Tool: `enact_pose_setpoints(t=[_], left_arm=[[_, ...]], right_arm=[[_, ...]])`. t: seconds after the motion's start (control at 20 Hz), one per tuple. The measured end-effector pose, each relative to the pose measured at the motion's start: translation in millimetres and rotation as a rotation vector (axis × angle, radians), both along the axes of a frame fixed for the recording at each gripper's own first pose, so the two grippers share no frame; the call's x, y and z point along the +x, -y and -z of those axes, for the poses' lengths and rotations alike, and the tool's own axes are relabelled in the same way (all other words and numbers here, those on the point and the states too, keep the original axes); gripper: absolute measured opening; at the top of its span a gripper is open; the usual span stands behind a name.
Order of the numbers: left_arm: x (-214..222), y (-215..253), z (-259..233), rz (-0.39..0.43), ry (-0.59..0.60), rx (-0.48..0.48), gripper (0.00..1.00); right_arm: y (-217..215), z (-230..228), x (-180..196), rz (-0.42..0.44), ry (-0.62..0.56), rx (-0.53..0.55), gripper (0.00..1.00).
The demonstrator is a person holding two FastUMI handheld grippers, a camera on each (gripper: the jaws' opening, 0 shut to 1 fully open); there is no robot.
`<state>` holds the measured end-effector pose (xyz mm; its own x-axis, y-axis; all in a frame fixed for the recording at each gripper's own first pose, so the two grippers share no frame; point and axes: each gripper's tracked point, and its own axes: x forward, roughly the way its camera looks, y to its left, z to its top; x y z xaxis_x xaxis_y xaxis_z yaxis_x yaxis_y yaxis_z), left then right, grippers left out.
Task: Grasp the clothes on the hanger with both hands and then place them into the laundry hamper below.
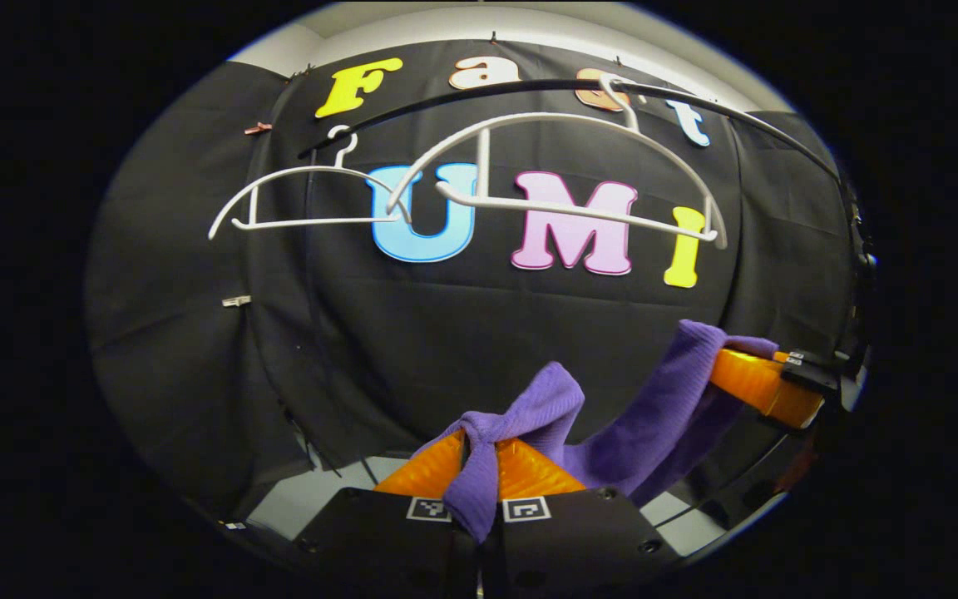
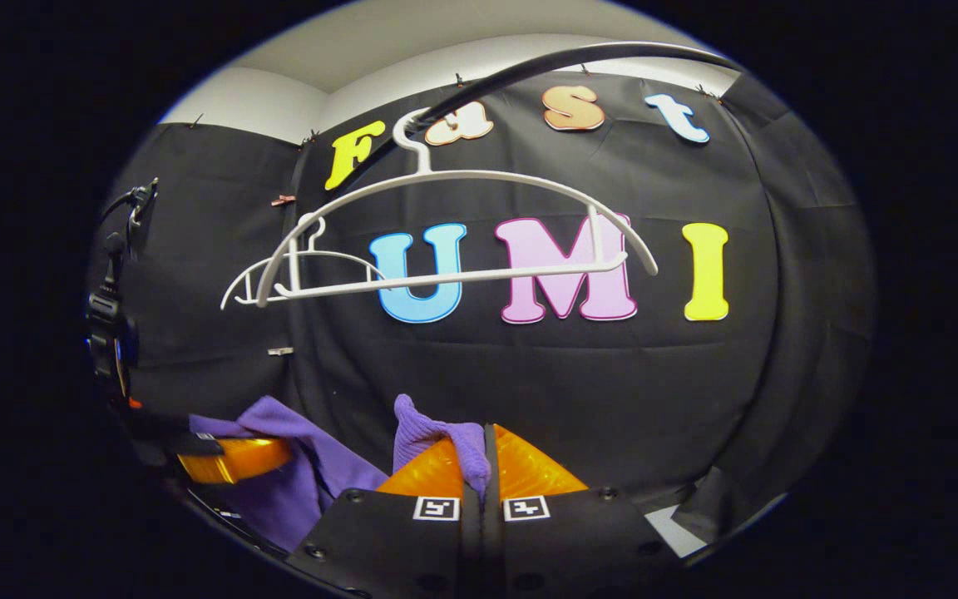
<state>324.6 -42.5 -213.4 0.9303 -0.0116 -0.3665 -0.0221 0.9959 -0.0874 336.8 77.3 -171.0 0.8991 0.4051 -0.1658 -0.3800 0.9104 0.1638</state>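
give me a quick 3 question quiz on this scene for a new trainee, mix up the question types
1. True or false: the purple garment hangs on a white hanger.
2. What grips the garment? A) only the left gripper B) only the right gripper C) both grippers
3. Fill in: the white hangers hang from a black ____.

Key:
1. False: both hangers are bare, and the garment is stretched between the grippers below them.
2. C: each gripper's fingers are shut on a fold of it.
3. Rail.
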Motion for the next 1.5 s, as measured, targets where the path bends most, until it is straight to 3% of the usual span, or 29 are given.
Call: enact_pose_setpoints(t=[0.3, 0.5, 0.8, 1.2, 1.5], left_arm=[[5, 45, -45, 0.105, 0.075, -0.088, 0.06], [9, 42, -7, 0.106, 0.009, -0.115, 0.05], [-11, 30, 113, 0.069, -0.238, -0.155, 0.05], [-50, 49, 259, 0.079, -0.600, -0.143, 0.05], [-76, 58, 311, 0.044, -0.814, -0.115, 0.08]], right_arm=[[-18, -23, -9, -0.057, 0.008, 0.047, 0.05], [-12, 16, -11, -0.060, -0.093, 0.022, 0.05], [16, 146, -25, -0.047, -0.339, -0.134, 0.05], [35, 309, -85, -0.075, -0.790, -0.213, 0.05], [37, 342, -108, -0.072, -0.917, -0.345, 0.05]])
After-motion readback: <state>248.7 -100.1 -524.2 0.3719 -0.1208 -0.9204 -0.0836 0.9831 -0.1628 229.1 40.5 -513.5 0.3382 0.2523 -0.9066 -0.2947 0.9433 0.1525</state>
